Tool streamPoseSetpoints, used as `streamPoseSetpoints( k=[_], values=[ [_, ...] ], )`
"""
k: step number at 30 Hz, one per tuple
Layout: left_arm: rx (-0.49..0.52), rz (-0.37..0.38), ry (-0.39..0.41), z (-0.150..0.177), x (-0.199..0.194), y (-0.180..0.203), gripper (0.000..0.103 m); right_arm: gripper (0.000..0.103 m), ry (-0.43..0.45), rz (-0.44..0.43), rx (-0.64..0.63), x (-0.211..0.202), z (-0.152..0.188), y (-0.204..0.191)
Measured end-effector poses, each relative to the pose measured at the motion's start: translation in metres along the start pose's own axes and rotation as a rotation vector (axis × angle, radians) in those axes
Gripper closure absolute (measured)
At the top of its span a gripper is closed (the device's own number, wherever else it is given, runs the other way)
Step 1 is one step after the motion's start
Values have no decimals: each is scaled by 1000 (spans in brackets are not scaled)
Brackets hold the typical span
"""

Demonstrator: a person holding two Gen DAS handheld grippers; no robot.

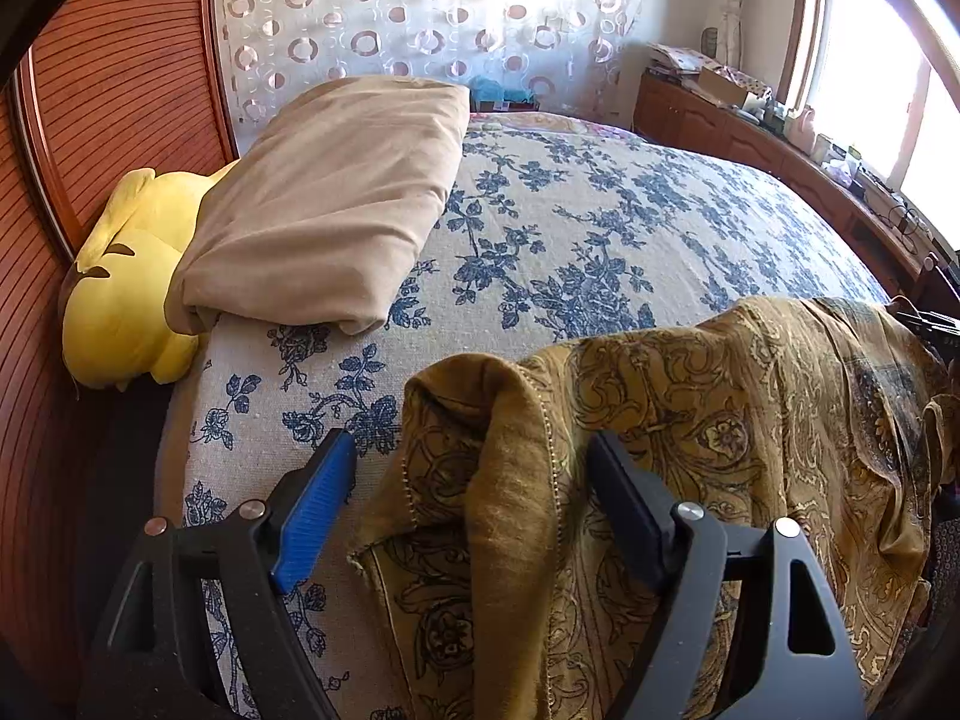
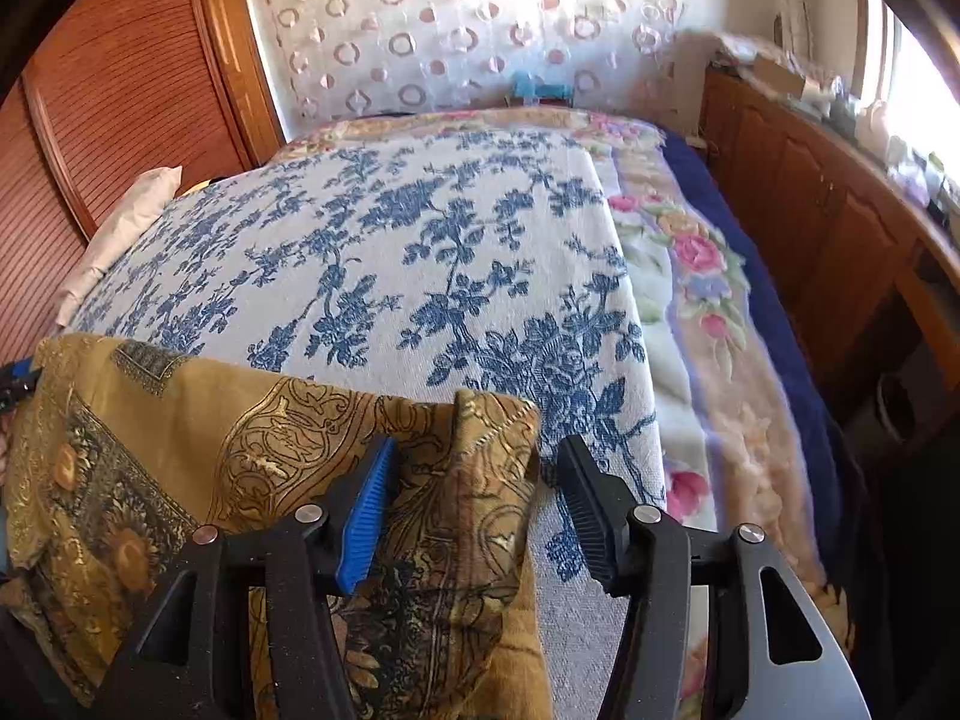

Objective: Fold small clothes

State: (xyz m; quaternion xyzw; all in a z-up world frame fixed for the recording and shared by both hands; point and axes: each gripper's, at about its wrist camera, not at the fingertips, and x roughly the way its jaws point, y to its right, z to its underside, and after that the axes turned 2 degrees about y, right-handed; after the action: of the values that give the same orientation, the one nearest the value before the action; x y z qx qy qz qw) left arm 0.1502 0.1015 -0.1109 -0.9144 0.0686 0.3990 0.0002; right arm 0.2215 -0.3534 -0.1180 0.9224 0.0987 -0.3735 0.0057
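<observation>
Lying across the near edge of the bed (image 1: 600,222), the mustard paisley garment (image 1: 720,408) is spread over the blue-flowered cover, one bunched corner standing up at each end; the left gripper (image 1: 474,456) has its jaws wide apart, the raised fold at the garment's left corner between them but not pinched; the right gripper (image 2: 477,459) likewise straddles the puckered right corner (image 2: 492,420), its jaws apart and clear of the cloth on the black side, though whether the blue pad brushes the fabric cannot be told. The cloth looks thin, soft and light, likely to sag and slide rather than hold a crease; the hemmed corners seem the best places to grip, since the stitched edge gives the pads something firmer. A beige pillow (image 1: 336,198) and a yellow plush toy (image 1: 126,288) sit well apart at the bed's far left corner.
</observation>
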Motion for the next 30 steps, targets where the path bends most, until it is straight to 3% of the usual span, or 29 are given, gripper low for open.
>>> streamPoseSetpoints(
  k=[5, 6, 7, 9, 11, 14, 20, 27, 30],
  values=[
    [2, 1, 1, 0, 0, 1, 26, 44, 7, 18, -53, 2, 4, -12],
    [12, 15, 4, 0, 0, 3, 29, 50, 1, 13, -60, 2, 4, -13],
    [19, 26, 7, 0, -1, 4, 36, 57, -7, -1, -71, 0, 3, -15],
    [36, 49, 10, 0, -3, 8, 47, 86, -28, -39, -89, -2, 3, -22],
    [32, 83, 8, 2, -6, 9, 70, 91, -32, -34, -112, -4, 5, -27],
    [17, 98, 9, 4, -12, 9, 90, 93, -28, -59, -104, -9, 8, -28],
    [9, 118, 94, 7, -50, 16, 94, 94, 63, -104, -71, -43, 25, -26],
    [-31, 198, 286, 14, -141, 38, 95, 95, 255, -143, -11, -129, 35, -27],
    [-18, 194, 372, 14, -182, 48, 95, 95, 324, -144, -30, -169, 37, -28]
  ],
)
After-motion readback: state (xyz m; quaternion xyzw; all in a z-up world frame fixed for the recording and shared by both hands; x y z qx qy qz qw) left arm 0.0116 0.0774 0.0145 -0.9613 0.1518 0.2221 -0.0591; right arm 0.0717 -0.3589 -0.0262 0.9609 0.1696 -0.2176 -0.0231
